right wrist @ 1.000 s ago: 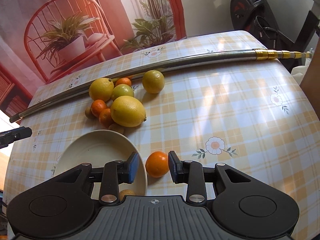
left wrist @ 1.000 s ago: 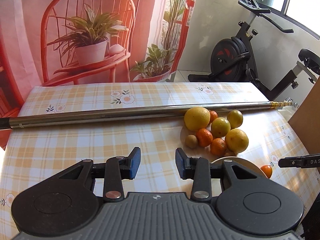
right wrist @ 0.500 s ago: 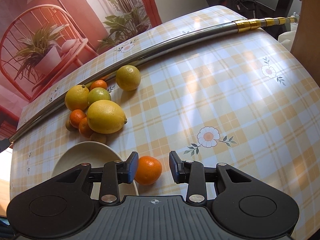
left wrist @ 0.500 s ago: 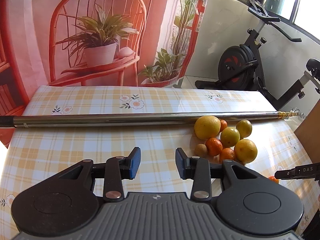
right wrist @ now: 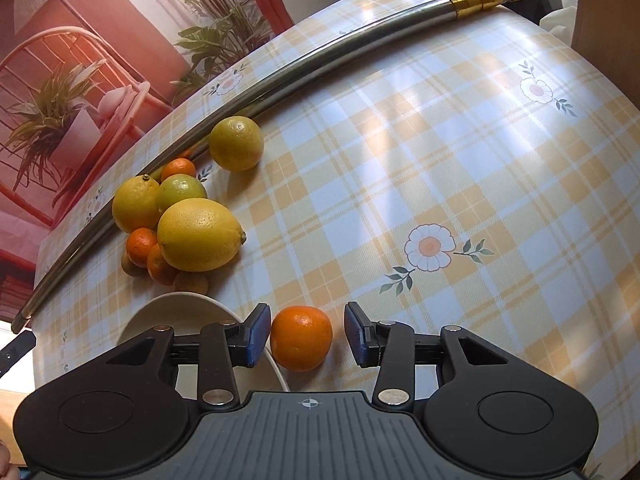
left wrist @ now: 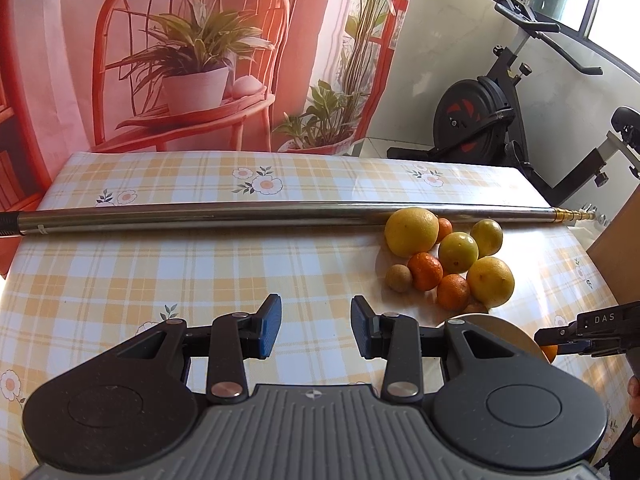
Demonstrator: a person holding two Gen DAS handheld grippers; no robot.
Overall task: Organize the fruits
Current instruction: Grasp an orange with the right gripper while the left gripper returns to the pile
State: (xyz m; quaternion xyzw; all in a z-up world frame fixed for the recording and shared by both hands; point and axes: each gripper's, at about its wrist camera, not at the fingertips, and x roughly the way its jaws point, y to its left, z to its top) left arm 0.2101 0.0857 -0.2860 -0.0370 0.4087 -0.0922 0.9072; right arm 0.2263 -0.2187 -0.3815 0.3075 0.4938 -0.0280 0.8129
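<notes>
Plate point(right wrist: 176, 312) half hidden behind fingers point(right wrist: 256, 336)

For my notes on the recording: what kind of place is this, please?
Probably a room in a home, perhaps a sunlit balcony room. A table with a plaid floral cloth holds loose fruit, an exercise bike stands behind, and a printed backdrop hangs there.
</notes>
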